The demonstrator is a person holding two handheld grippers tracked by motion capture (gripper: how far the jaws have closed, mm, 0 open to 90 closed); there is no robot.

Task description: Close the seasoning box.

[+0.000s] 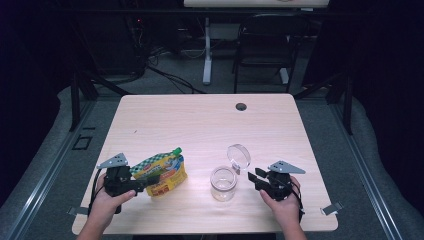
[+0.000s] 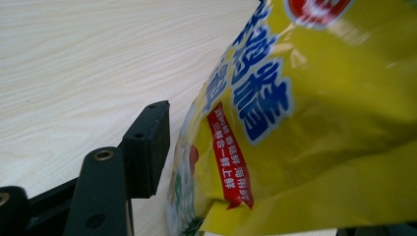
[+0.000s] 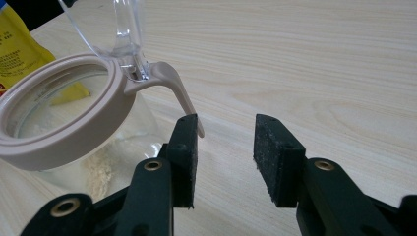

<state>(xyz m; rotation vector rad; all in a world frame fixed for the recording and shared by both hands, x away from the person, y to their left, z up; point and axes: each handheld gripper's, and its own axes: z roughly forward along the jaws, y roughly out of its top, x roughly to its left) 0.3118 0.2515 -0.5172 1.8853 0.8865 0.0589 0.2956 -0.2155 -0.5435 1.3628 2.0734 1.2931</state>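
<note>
Yellow pouch (image 1: 162, 174) is let go on the counter (image 1: 200, 125) by the left gripper (image 1: 150, 179), fingers (image 2: 147, 142) released; right gripper (image 1: 254, 176) fingers spread beside the open jar (image 1: 223, 183), holding nothing, ready for filling.

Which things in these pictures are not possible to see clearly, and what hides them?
- Left gripper, left gripper view: its second jaw is hidden behind the yellow pouch, so contact on that side is unclear.
- Pouch cap, high view: too small to tell whether it is closed.
- Jar, right gripper view: the open lid is cut off by the top edge.
- Powder in the jar: the amount is unclear through the glass.
</note>
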